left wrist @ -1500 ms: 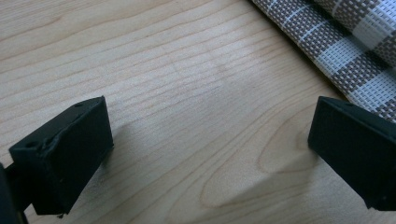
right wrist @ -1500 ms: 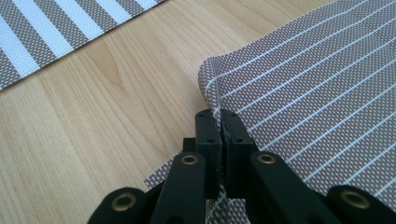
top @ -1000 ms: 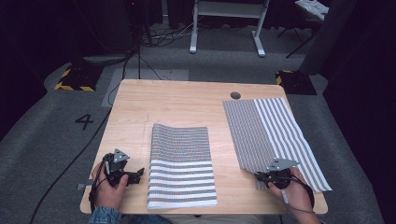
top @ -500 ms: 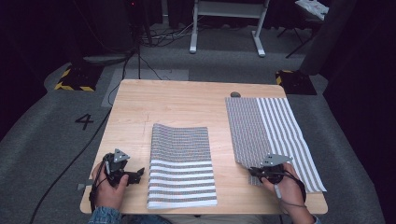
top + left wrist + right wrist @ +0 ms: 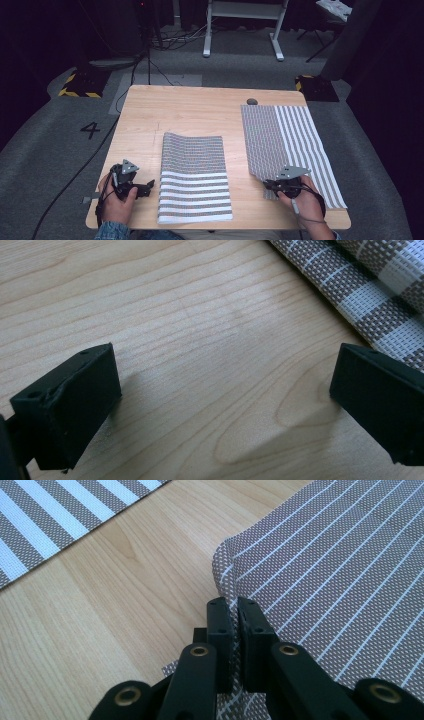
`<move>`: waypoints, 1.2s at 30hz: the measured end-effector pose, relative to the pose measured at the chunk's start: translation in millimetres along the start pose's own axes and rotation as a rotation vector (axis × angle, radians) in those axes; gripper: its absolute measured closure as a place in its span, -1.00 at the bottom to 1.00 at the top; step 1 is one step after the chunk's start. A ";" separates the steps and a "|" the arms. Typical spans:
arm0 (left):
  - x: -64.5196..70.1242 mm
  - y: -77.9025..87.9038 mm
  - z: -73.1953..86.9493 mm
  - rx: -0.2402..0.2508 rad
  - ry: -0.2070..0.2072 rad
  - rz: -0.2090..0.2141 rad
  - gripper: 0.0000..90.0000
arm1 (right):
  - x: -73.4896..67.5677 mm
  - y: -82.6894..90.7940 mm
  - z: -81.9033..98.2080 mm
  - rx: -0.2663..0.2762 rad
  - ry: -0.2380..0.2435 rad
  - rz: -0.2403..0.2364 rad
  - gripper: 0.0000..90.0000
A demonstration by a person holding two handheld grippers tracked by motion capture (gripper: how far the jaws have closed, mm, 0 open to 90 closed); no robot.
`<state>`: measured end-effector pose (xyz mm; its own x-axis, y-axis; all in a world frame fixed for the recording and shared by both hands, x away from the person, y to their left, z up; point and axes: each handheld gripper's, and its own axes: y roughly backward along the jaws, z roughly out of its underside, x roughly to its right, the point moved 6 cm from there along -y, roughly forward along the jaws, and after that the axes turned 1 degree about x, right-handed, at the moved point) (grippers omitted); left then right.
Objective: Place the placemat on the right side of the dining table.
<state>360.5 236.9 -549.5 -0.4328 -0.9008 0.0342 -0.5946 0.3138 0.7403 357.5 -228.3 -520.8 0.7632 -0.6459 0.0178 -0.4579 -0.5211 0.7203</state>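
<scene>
High view: two woven striped placemats are lying on the desk (image 5: 190, 107). The folded placemat (image 5: 196, 176) is sitting at the middle of the near edge, doubled over and squared; that one looks finished. The right placemat (image 5: 292, 145) is running along the right edge, its left half already turned over onto the rest, fine-lined underside up, broad stripes showing on the outer half. The right gripper (image 5: 272, 184) is pinching this mat at its near left corner, close to the near edge. The left gripper (image 5: 145, 187) is resting near the near left corner of the desk, just beside the folded placemat, apart from it. A small dark object (image 5: 252, 101) is lying at the far edge; too small to identify. No containers on the desk.

Left gripper view: jaws are standing wide over bare wood, holding nothing; the rolled edge of the folded placemat (image 5: 370, 295) is showing at top right.

Right gripper view: jaws are narrowed almost together on the lifted fold of the right placemat (image 5: 320, 565), fabric caught between the pads. The folded placemat (image 5: 55, 520) is lying across the gap of wood.

Judgement: one mat done, second mid-fold; carrying the fold across and flattening it is still remaining.
</scene>
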 end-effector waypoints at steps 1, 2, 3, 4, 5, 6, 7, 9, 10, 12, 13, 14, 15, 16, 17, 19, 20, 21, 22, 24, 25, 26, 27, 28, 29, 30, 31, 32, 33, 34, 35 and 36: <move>0.0 -0.1 0.0 0.001 0.000 -0.001 -1.00 | -0.4 0.1 0.5 -0.001 -0.004 -0.001 0.91; 0.0 -0.2 -0.1 0.003 0.001 -0.002 -1.00 | -0.8 0.3 0.8 0.001 -0.008 -0.001 0.90; 0.0 0.0 0.0 0.000 0.000 0.000 -1.00 | -1.2 -0.2 1.4 0.004 -0.009 -0.005 0.90; 0.0 -0.1 0.0 0.001 0.000 -0.001 -1.00 | -1.3 -0.4 1.7 0.004 -0.011 -0.005 0.89; 0.0 0.0 0.0 0.000 0.000 0.000 -1.00 | -1.1 -0.8 1.9 0.003 -0.015 -0.007 0.89; 0.0 -0.1 0.0 0.001 0.000 -0.001 -1.00 | -0.9 -1.5 2.0 -0.001 -0.016 -0.011 0.88; 0.0 -0.2 0.0 0.003 0.000 -0.002 -1.00 | -0.8 -2.5 1.6 0.003 -0.018 -0.012 0.88; 0.0 -0.2 0.0 0.003 0.001 -0.002 -1.00 | -1.3 -3.4 1.1 -0.001 -0.012 -0.014 0.85; 0.0 -0.4 -0.1 0.006 0.001 -0.004 -1.00 | -1.8 -2.9 0.6 0.000 -0.018 -0.014 0.84; 0.0 -0.1 0.0 0.002 0.000 -0.001 -1.00 | -1.8 -2.3 0.0 0.004 -0.023 -0.014 0.84; 0.0 -0.1 0.0 0.002 0.000 -0.001 -1.00 | -1.4 -2.8 -0.3 0.003 -0.022 -0.016 0.84; 0.0 -0.1 0.0 0.002 0.000 -0.001 -1.00 | -1.2 -3.4 -0.7 0.001 -0.019 -0.019 0.84; 0.0 -0.2 0.0 0.003 0.000 -0.002 -1.00 | -2.1 -4.9 -1.9 0.003 -0.019 -0.016 0.84; 0.0 -0.2 0.0 0.003 0.001 -0.003 -1.00 | -2.7 -5.6 -2.5 0.001 -0.017 -0.016 0.83; 0.0 -0.1 0.0 0.001 0.000 -0.001 -1.00 | -3.7 -6.8 -3.1 -0.005 -0.018 -0.017 0.83; 0.0 -0.5 -0.1 0.006 0.001 -0.004 -1.00 | -4.0 -8.3 -3.5 -0.001 -0.027 -0.022 0.83; 0.0 -0.3 -0.1 0.004 0.001 -0.004 -1.00 | -3.5 -8.4 -3.3 0.000 -0.025 -0.024 0.83; 0.0 -0.3 -0.1 0.004 0.000 -0.003 -1.00 | -2.6 -7.8 -2.8 0.003 -0.021 -0.026 0.83; 0.0 -0.2 0.0 0.003 0.000 -0.002 -1.00 | -2.5 -6.7 -2.5 0.000 -0.024 -0.026 0.84; 0.1 -0.5 -0.1 0.006 0.001 -0.004 -1.00 | -2.0 -5.5 -2.4 0.005 -0.027 -0.026 0.84; 0.0 -0.5 -0.1 0.007 0.001 -0.005 -1.00 | -1.9 -4.6 -2.3 0.002 -0.029 -0.023 0.84; 0.0 -0.4 -0.1 0.006 0.001 -0.004 -1.00 | -1.9 -4.1 -2.2 0.001 -0.027 -0.022 0.84; 0.0 -0.3 -0.1 0.004 0.000 -0.003 -1.00 | -2.3 -3.8 -2.0 -0.001 -0.028 -0.021 0.84; 0.0 -0.5 -0.1 0.006 0.001 -0.004 -1.00 | -2.9 -3.7 -1.8 0.001 -0.031 -0.023 0.84; 0.0 -0.5 -0.1 0.007 0.001 -0.005 -1.00 | -2.8 -3.3 -1.1 -0.001 -0.028 -0.022 0.83; 0.0 -0.2 0.0 0.003 0.000 -0.003 -1.00 | -2.6 -3.1 -0.5 -0.005 -0.023 -0.023 0.83; 0.0 -0.3 -0.1 0.005 0.001 -0.003 -1.00 | -2.7 -2.7 0.0 -0.005 -0.029 -0.024 0.82; 0.0 -0.2 0.0 0.002 0.000 -0.002 -1.00 | -3.0 -2.5 0.0 -0.004 -0.035 -0.025 0.82; 0.0 -0.2 0.0 0.003 0.000 -0.002 -1.00 | -2.4 -2.6 0.1 -0.001 -0.033 -0.028 0.81; 0.0 -0.2 0.0 0.002 0.000 -0.002 -1.00 | -2.4 -2.7 0.0 0.001 -0.035 -0.029 0.80; 0.0 -0.3 -0.1 0.004 0.001 -0.003 -1.00 | -2.8 -2.6 -0.5 0.000 -0.036 -0.028 0.79; 0.1 -0.5 -0.1 0.007 0.001 -0.005 -1.00 | -3.0 -2.6 -0.6 -0.002 -0.034 -0.028 0.78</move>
<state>360.8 236.7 -549.8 -0.4290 -0.9027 0.0313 -0.6015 0.3114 0.7357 356.6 -224.7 -522.3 0.7596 -0.6499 -0.0256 -0.4356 -0.5377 0.7219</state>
